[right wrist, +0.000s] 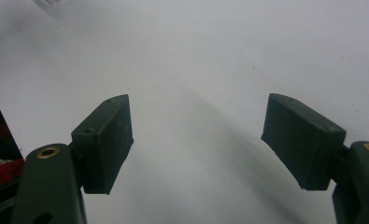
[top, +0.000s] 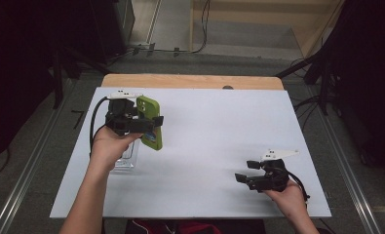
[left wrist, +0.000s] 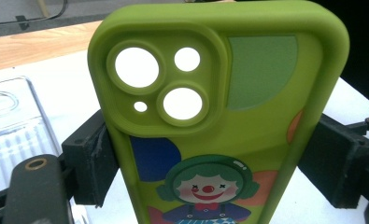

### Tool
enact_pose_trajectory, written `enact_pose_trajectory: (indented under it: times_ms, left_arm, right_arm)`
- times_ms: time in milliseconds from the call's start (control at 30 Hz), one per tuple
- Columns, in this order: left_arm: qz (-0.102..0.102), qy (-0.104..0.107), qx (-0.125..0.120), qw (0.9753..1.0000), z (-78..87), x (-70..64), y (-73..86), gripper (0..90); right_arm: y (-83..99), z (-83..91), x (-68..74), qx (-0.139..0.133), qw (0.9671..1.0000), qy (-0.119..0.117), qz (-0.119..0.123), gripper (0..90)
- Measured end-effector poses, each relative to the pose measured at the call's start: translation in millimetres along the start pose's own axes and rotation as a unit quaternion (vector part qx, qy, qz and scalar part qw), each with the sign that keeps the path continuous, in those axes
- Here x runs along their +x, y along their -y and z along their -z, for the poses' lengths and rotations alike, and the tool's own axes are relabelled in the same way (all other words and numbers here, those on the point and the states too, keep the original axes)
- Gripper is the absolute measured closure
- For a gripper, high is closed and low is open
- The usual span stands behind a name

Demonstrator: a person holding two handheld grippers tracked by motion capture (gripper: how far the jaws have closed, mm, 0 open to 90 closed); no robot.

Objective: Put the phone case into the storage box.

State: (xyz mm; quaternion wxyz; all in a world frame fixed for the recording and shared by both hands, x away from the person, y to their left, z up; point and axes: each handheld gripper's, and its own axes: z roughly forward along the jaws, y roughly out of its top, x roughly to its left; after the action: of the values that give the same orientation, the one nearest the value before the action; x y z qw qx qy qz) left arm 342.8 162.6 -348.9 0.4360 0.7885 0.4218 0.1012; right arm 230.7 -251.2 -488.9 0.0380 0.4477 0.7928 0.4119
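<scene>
While the table (top: pixel 204 146) carries the work on its white surface, its bare span lies between the two hand-held grippers and below both of them.

Left hand-held gripper (top: pixel 148 123): clenched on the green phone case (left wrist: pixel 219 116). The jaws press the two long edges of the case, one on each side, below the camera cut-outs. The case stands upright between the jaws, lifted clear of the table. This edge grip probably keeps the printed back and the cut-outs free, so the case can be set down or fitted without regripping.

Clear plastic tray (top: pixel 124 158): lies on the table directly beneath the left hand-held gripper and its hand, not touching the case. It is probably the packaging from which the case came.

Right hand-held gripper (top: pixel 246 171): released, jaws spread wide, holding nothing. It hovers low over bare table, well apart from the case, apparently waiting.
</scene>
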Motion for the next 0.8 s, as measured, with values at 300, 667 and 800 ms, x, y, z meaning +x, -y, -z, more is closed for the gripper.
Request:
enact_pose_trajectory:
  times_ms: [300,667,800]
  left_arm:
    - [0.009,-0.018,-0.006,0.9998,7.8,9.2,-0.4,16.1]
    - [0.026,-0.044,-0.017,0.9986,20.0,24.5,0.3,16.1]
    - [0.031,-0.05,-0.017,0.9981,21.3,29.4,1.6,16.1]
  right_arm:
    - [-0.2,0.0,0.6,-0.002,1.0,-0.006,0.005,22.6]
    - [-0.1,0.2,0.1,-0.005,1.0,-0.007,0.003,22.6]
    - [-0.7,1.6,0.4,-0.013,0.9999,-0.01,0.0,22.6]
